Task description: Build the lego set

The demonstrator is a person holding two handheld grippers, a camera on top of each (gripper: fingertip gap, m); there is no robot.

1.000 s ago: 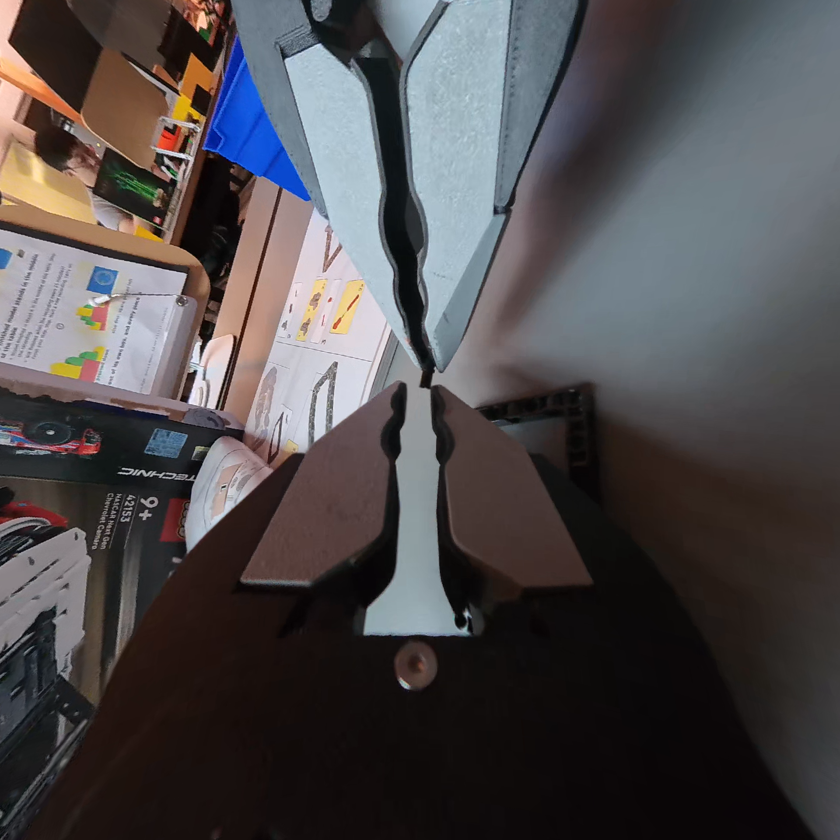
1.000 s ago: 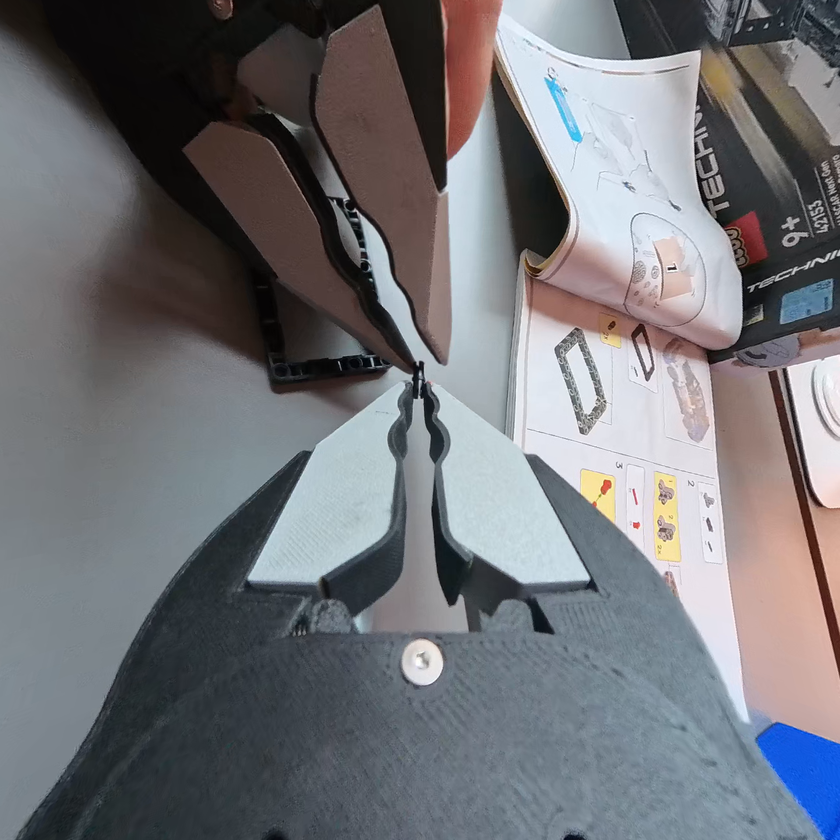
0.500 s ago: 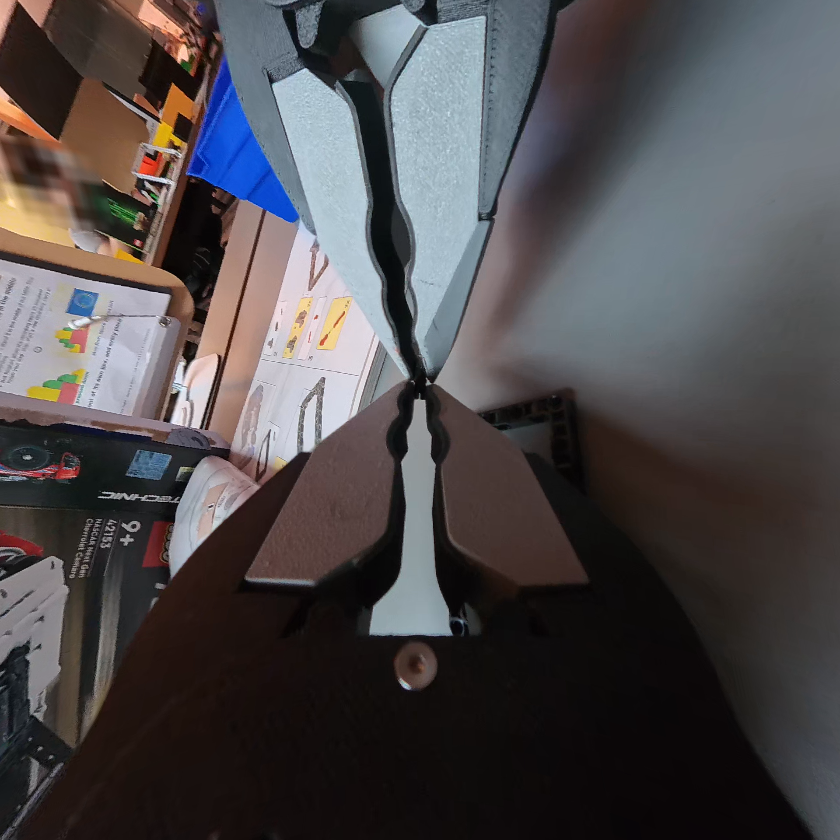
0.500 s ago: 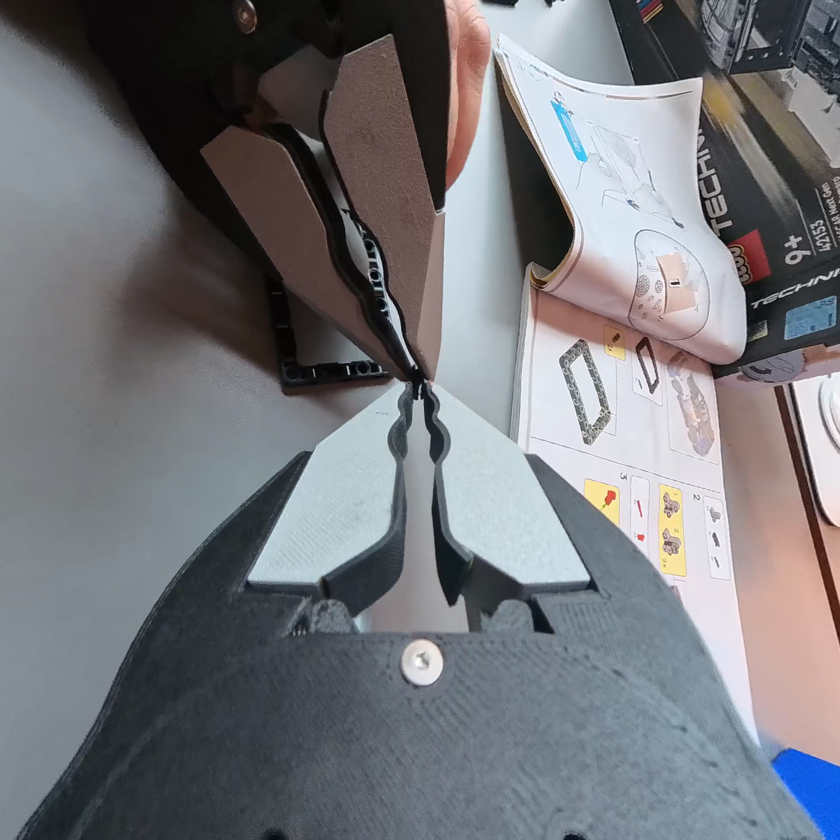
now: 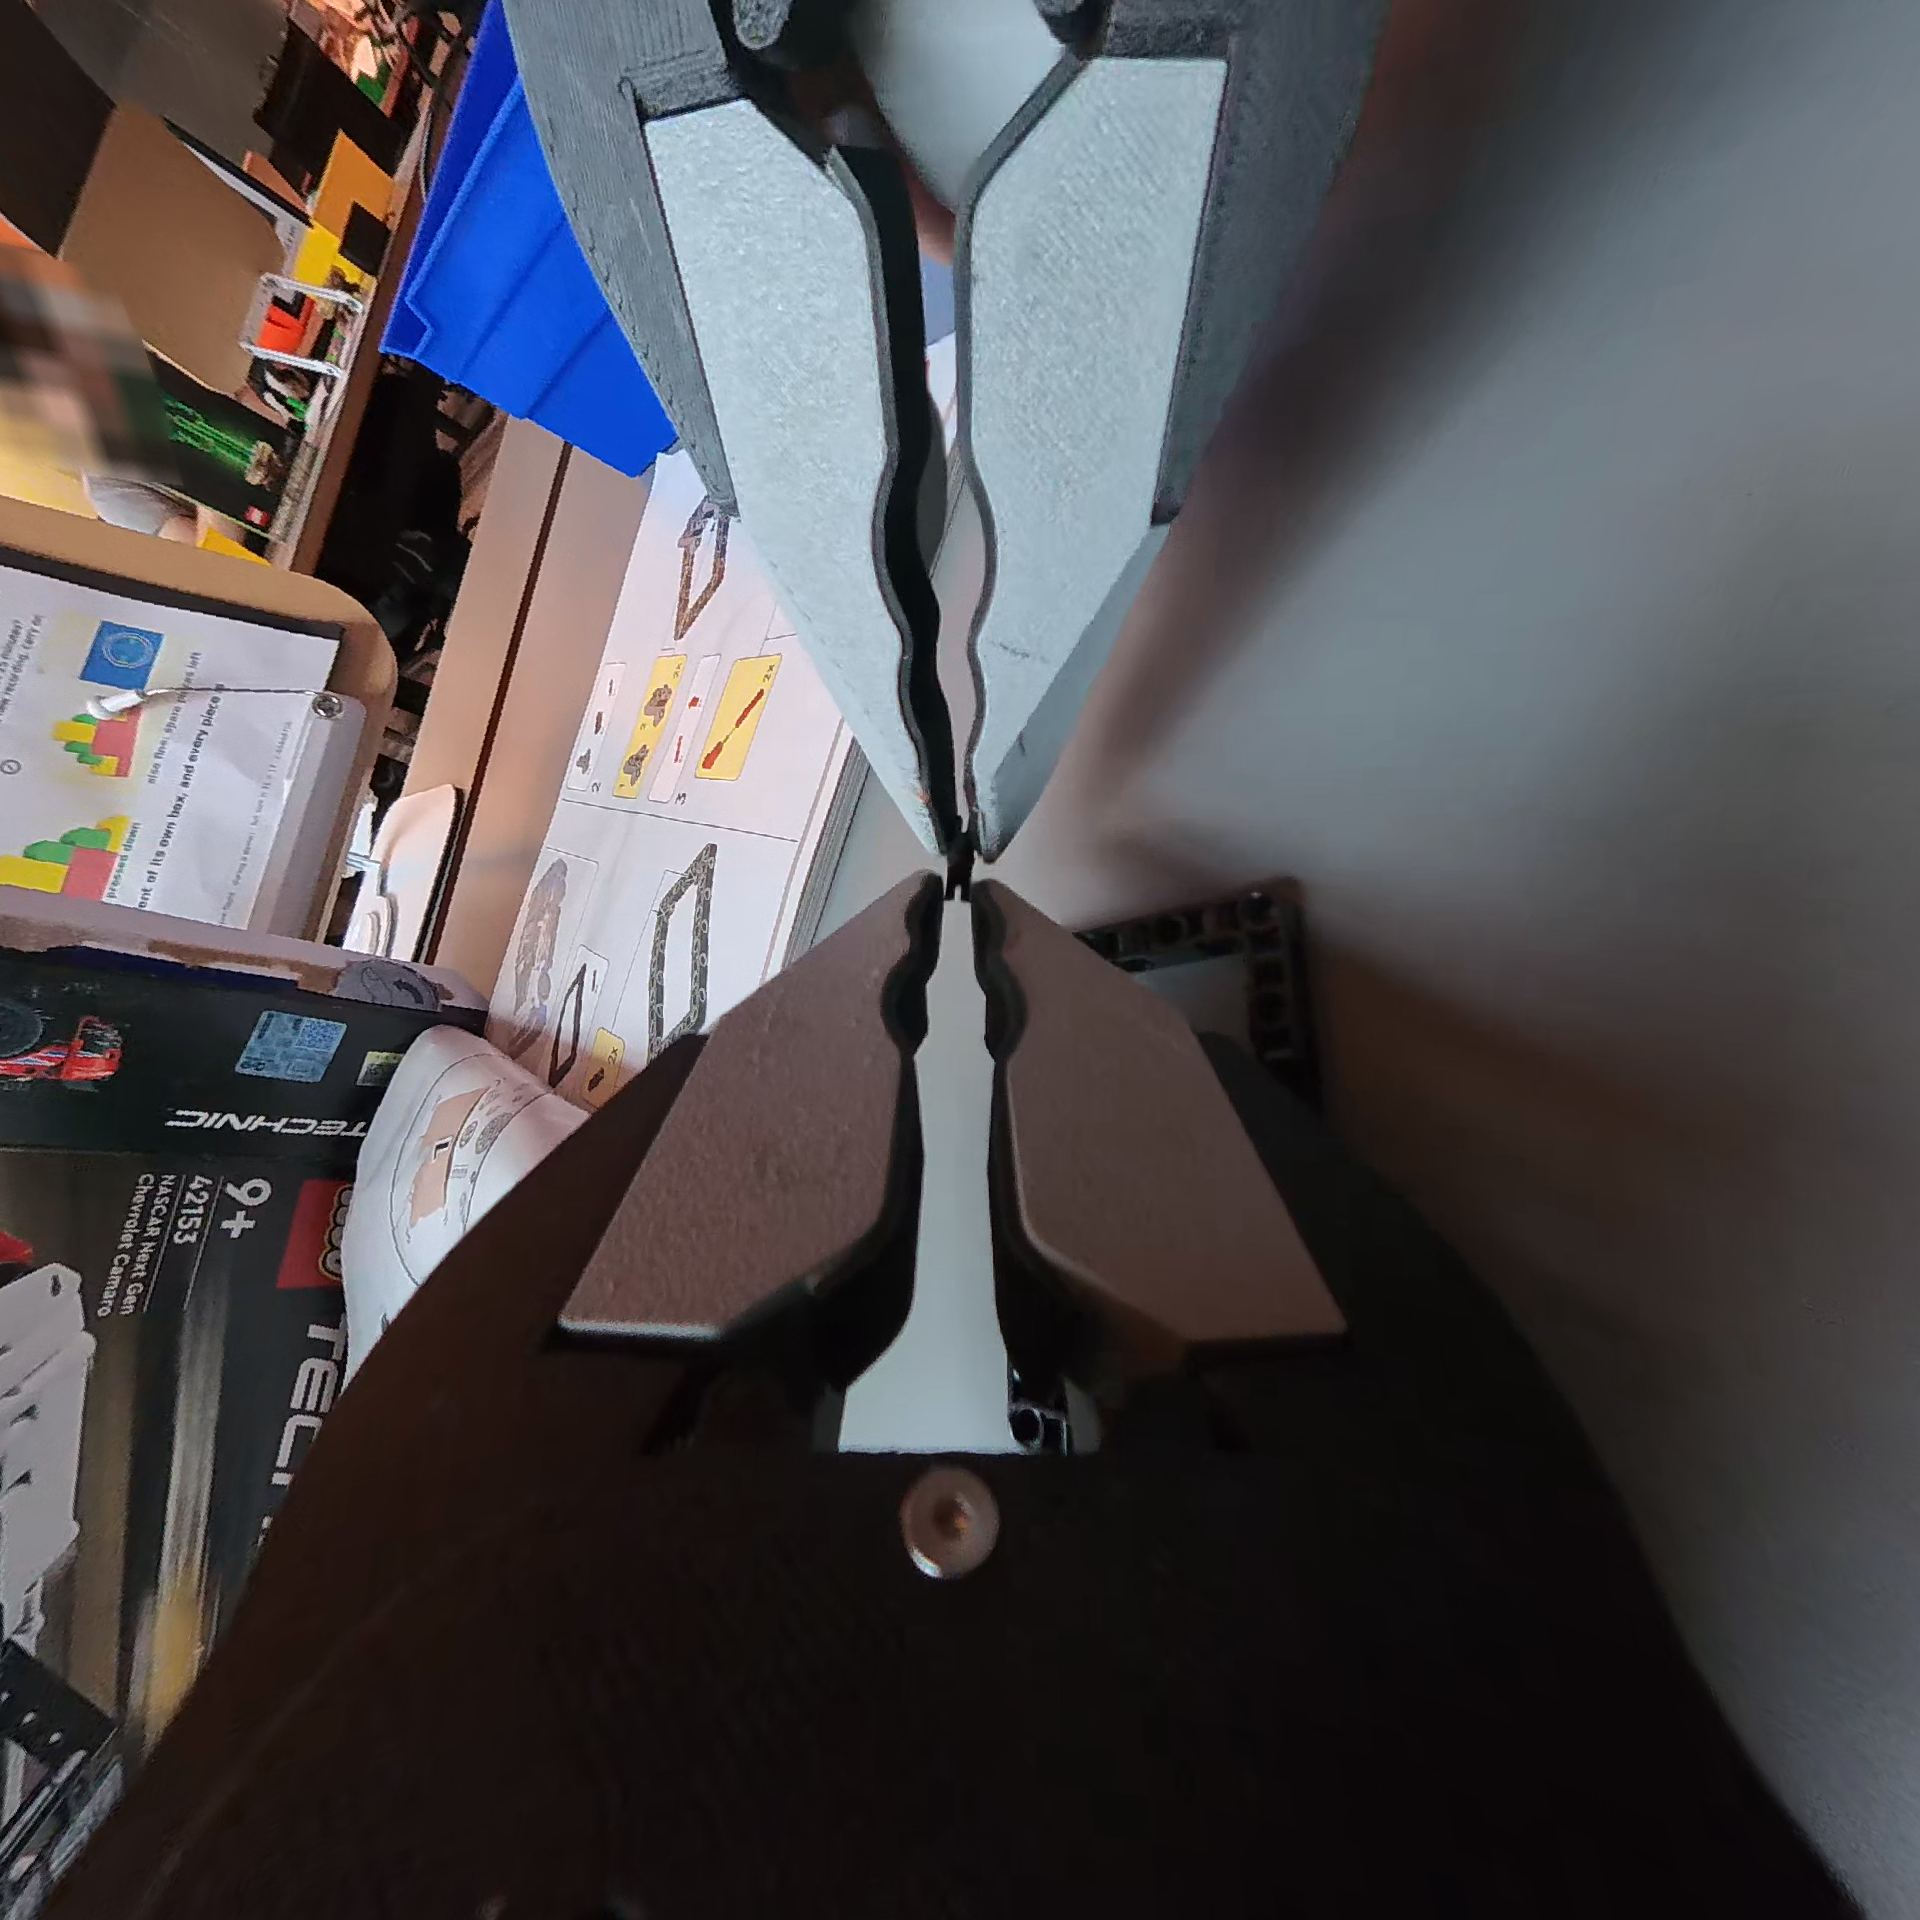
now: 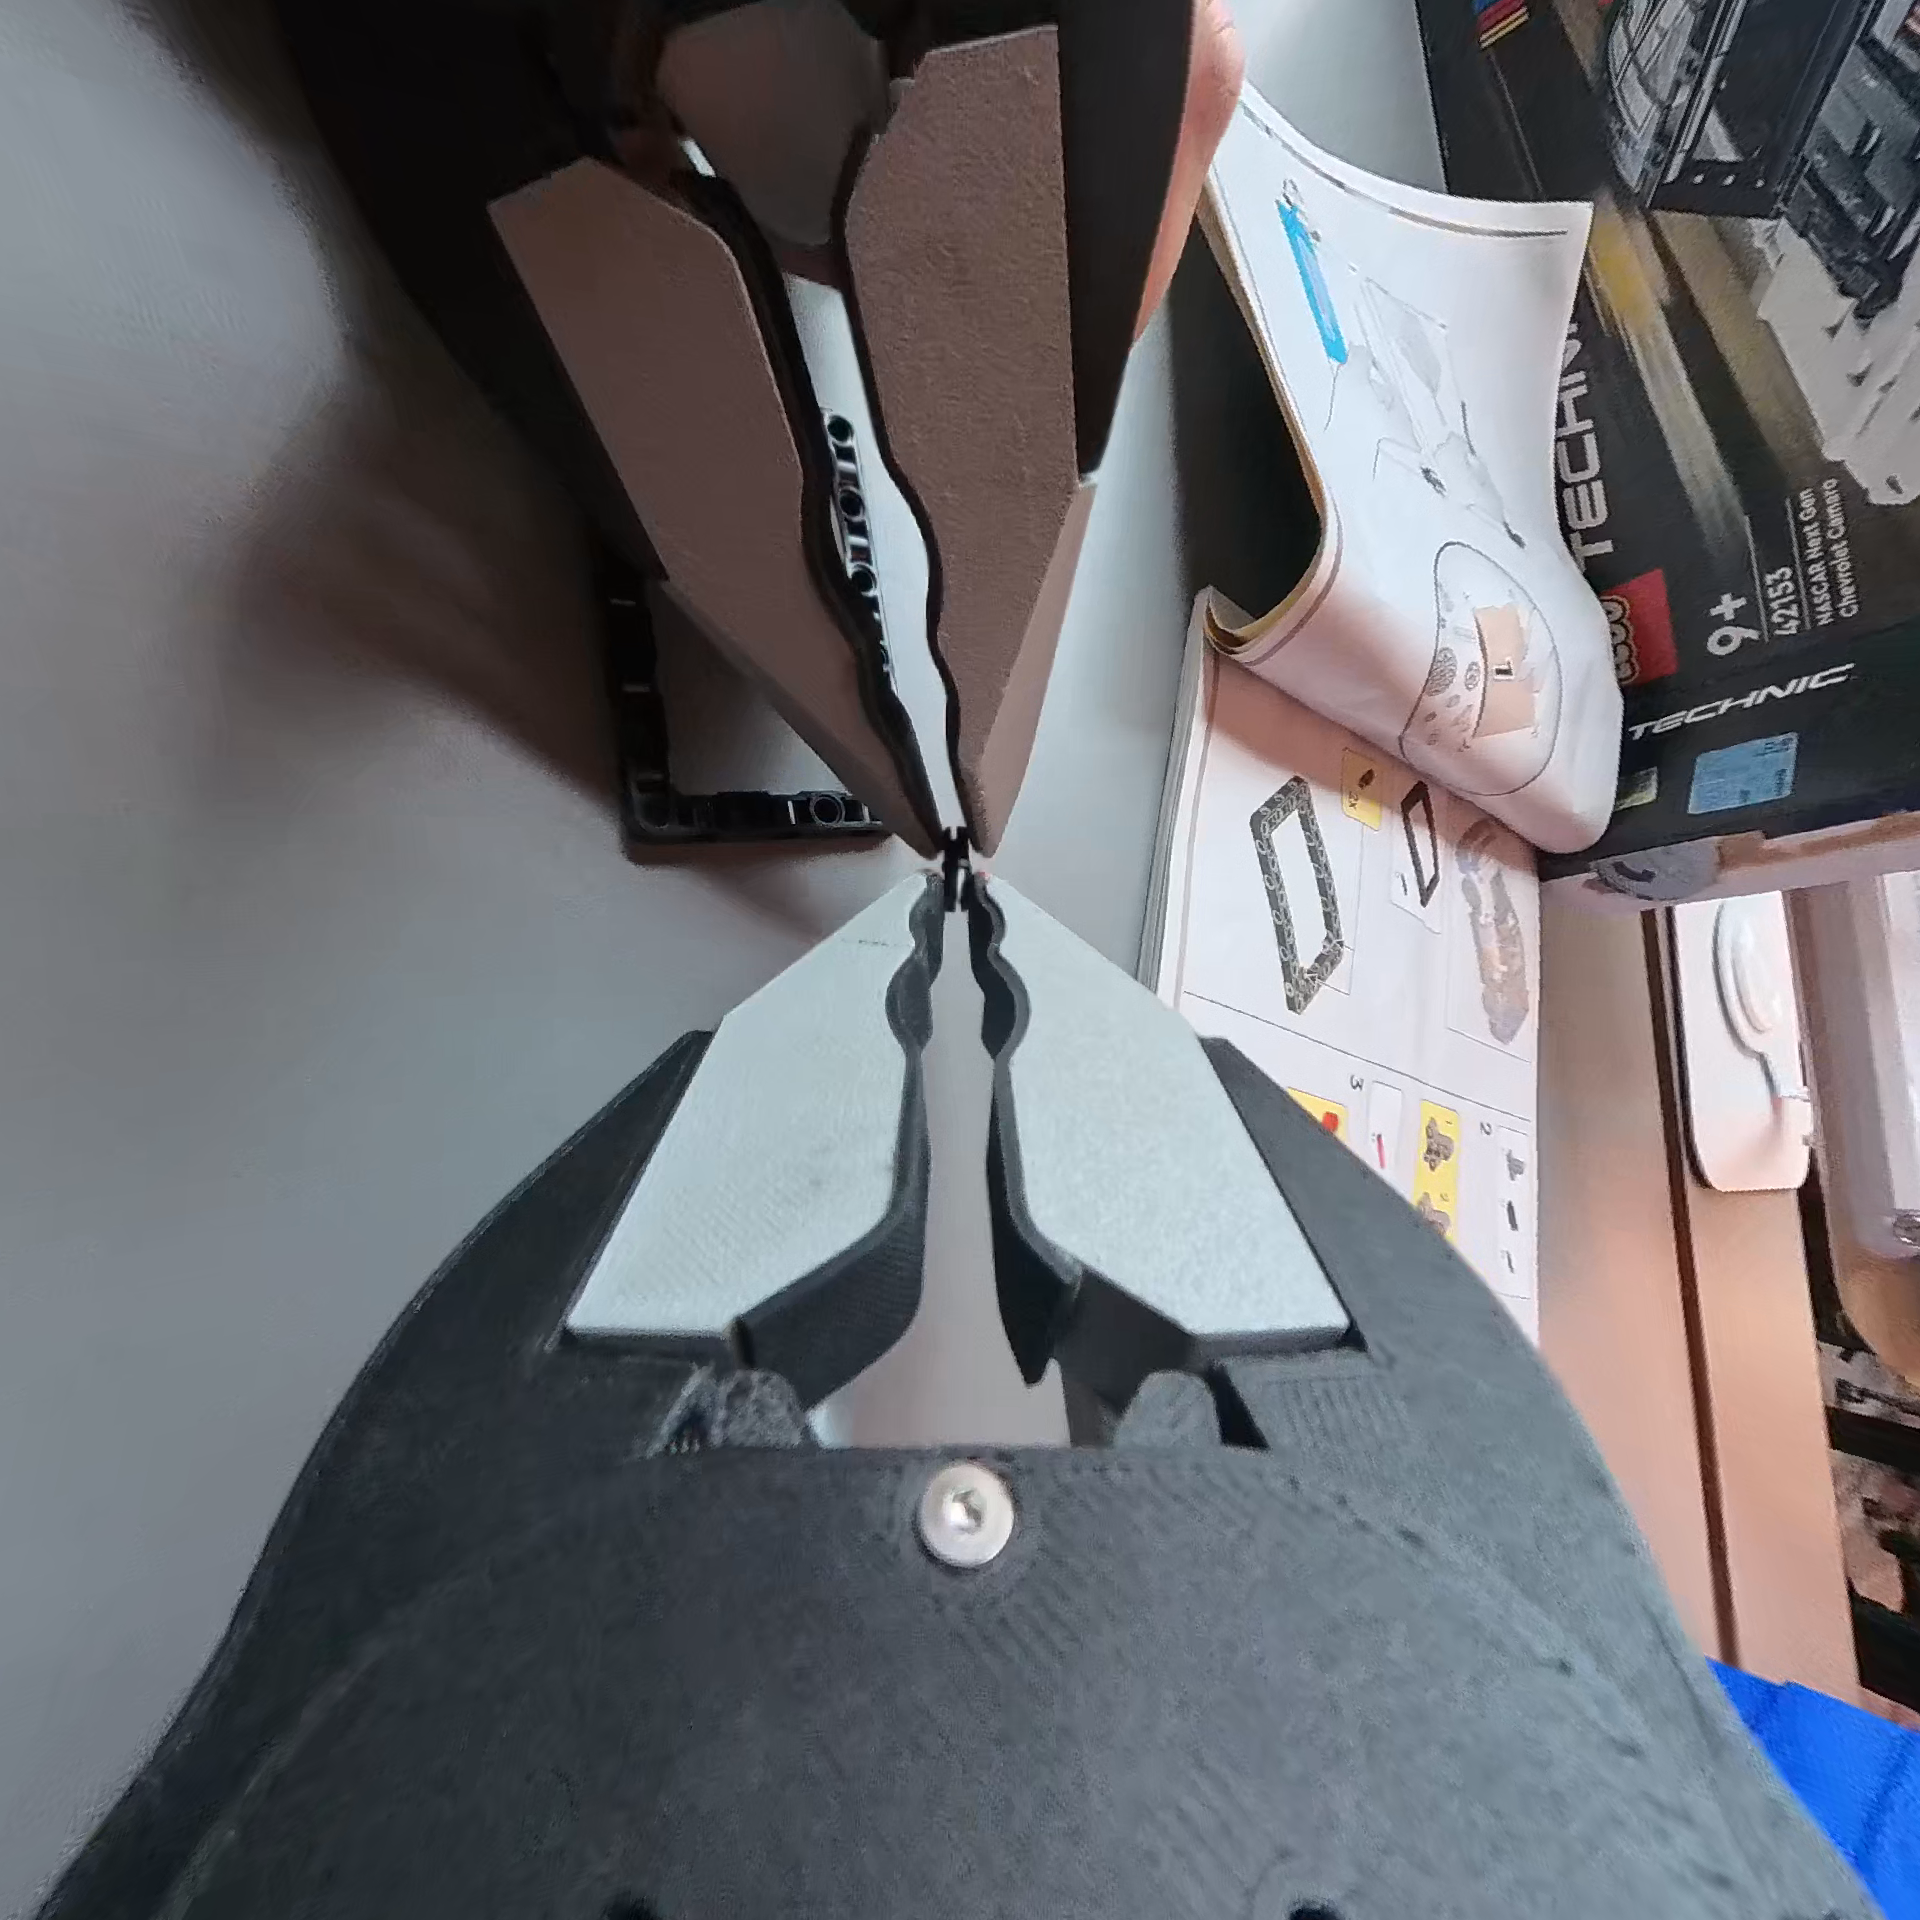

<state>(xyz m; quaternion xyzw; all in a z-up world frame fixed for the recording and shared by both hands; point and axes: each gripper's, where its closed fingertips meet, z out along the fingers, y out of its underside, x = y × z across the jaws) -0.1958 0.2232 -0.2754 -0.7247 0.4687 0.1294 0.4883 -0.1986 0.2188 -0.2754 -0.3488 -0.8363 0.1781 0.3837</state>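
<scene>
Black Lego pin (image 5: 957, 871), tiny, held in the air between two grippers meeting tip to tip above the grey worktop (image 5: 1558, 520); long axis runs along the line from one gripper to the other
- Left gripper (image 5: 957, 896): brown fingers (image 5: 790, 1122) nearly closed, tips pinching the near end of the pin
- Right gripper (image 6: 957, 891): grey fingers (image 6: 769, 1143) nearly closed, tips pinching the other end of the same pin; whether one or two joined pieces are held cannot be told
- Black rectangular Lego frame (image 6: 748, 808), flat on the worktop under the left gripper, largely hidden by it; one corner shows in the left wrist view
- Instruction booklet (image 6: 1351, 935), open, just beside the frame, front pages curled over
- Lego set box (image 6: 1714, 468), dark, past the booklet, its edge under the curled pages
- Blue bin (image 5: 499, 291), behind the right gripper
- Printed sheet with coloured brick drawings (image 5: 156, 758), upright, near the box
- A person's fingertip, visible beside the left gripper in the right wrist view
</scene>
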